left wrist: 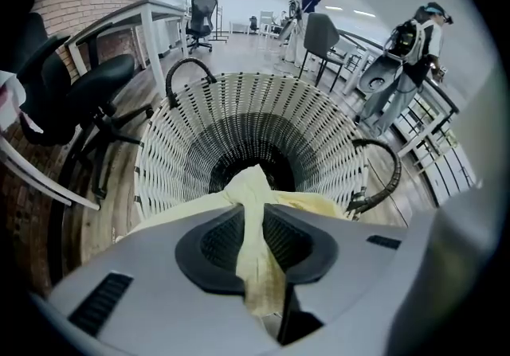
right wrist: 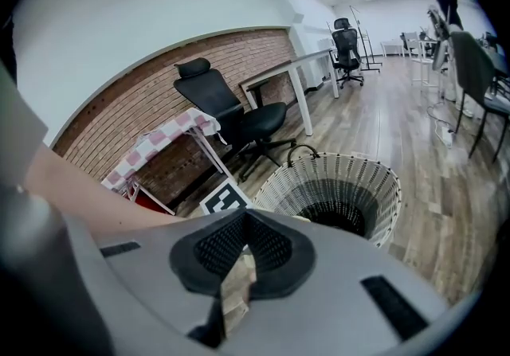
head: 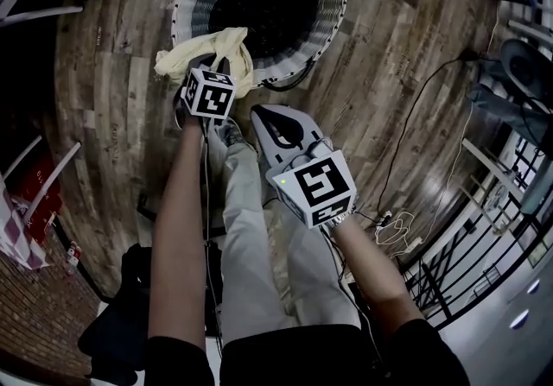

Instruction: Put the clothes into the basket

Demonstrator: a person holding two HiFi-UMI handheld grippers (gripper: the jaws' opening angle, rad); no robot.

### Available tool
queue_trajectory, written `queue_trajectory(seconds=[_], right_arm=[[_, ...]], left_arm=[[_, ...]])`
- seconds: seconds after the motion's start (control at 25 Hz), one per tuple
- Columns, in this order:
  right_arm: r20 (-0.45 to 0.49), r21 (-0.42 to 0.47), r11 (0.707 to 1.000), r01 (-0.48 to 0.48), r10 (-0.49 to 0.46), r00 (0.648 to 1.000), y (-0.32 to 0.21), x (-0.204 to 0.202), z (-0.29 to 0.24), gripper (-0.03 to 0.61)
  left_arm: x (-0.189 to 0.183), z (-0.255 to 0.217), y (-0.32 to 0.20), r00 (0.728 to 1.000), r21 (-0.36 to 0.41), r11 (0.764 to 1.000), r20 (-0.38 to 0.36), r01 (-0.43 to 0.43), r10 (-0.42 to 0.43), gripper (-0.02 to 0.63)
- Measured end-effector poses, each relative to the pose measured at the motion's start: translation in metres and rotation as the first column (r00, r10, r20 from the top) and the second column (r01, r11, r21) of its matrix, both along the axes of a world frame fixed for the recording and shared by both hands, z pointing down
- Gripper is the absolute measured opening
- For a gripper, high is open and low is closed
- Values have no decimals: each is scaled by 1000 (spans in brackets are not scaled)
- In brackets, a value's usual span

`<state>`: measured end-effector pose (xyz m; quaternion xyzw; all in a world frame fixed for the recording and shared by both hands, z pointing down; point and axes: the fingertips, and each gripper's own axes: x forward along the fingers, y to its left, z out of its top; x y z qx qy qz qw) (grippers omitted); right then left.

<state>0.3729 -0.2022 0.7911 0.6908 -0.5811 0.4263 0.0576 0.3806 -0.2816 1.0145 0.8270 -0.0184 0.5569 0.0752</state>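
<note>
- The step in hand is the drop: the left gripper (left wrist: 255, 211) carries a pale yellow cloth (head: 226, 46) at the near left rim of the white woven basket (head: 192, 9).
- The claw of the left gripper is pinching this cloth. A twisted strip of it runs between the two dark pads and out at the tips, toward the dark bottom of the basket.
- In the head view the cloth lies across the near rim. One part is over the mouth, and one tail hangs to the left, outside the rim and above the wooden floor (head: 112, 117).
- The right gripper (right wrist: 244, 219) is nearer to the person and apart from the basket. Its claw is pressed together at the tips and, as far as I can see, holds nothing.
- I judge that the next move calls for bringing the cloth a little farther over the mouth, so the outside tail clears the rim, and only then releasing it.
- If it is released too near the rim, the cloth may slide down outside.
</note>
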Motion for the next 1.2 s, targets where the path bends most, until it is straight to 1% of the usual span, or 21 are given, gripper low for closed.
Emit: queue_trajectory(seconds=[0.08,0.2,0.24,0.36,0.44,0.48,0.6,0.64,0.68,0.76,0.8,0.88,0.96,1.0,1.08,1.2], right_arm=[[2,1,1000,-4,4,1000,-1,0,1,9],[4,0,1000,-9,9,1000,-3,-2,2,9],[4,0,1000,-8,8,1000,-3,-3,2,9],[1,-4,1000,2,-2,1000,-3,-9,2,9],[-3,-5,1000,8,-8,1000,-3,-12,1,9],[-5,-5,1000,11,-11,1000,-3,-13,1,9],[-16,-2,1000,11,-11,1000,-2,-14,-4,9],[-22,0,1000,8,-8,1000,-1,-14,-6,9],[-27,1,1000,4,-4,1000,0,-13,-8,9],[-37,2,1000,-5,5,999,2,-9,-14,9],[-42,4,1000,-9,9,999,3,-7,-19,9],[-56,9,1000,-16,16,998,4,-4,-29,9],[-73,15,1000,-21,22,997,4,0,-41,9],[-81,19,1000,-24,26,996,5,1,-48,9],[-90,30,999,-36,39,995,5,4,-63,9],[-95,53,997,-55,60,994,7,5,-83,9]], left_arm=[[0,2,3,1000,-9,1000,-1,-5,5,101],[1,2,12,999,-48,998,-3,-36,36,198],[2,1,15,999,-60,997,-6,-46,46,220],[3,-4,19,998,-56,996,-27,-63,62,267],[3,-11,19,997,-38,998,-52,-56,54,287],[3,-17,18,997,-28,999,-72,-42,40,287],[2,-43,17,988,-25,999,-151,28,-31,286],[1,-54,18,983,-29,998,-177,53,-57,280],[-1,-65,19,976,-28,997,-201,77,-81,217],[-5,-88,19,964,-5,994,-244,112,-110,52],[-8,-98,20,959,7,993,-261,118,-112,23],[-11,-119,23,952,8,993,-283,119,-112,14],[-14,-143,26,943,-13,990,-305,138,-135,14],[-14,-157,26,934,-24,988,-325,153,-152,14],[-12,-187,28,907,-52,982,-375,183,-189,14],[-9,-234,33,851,-109,969,-464,221,-246,14]])
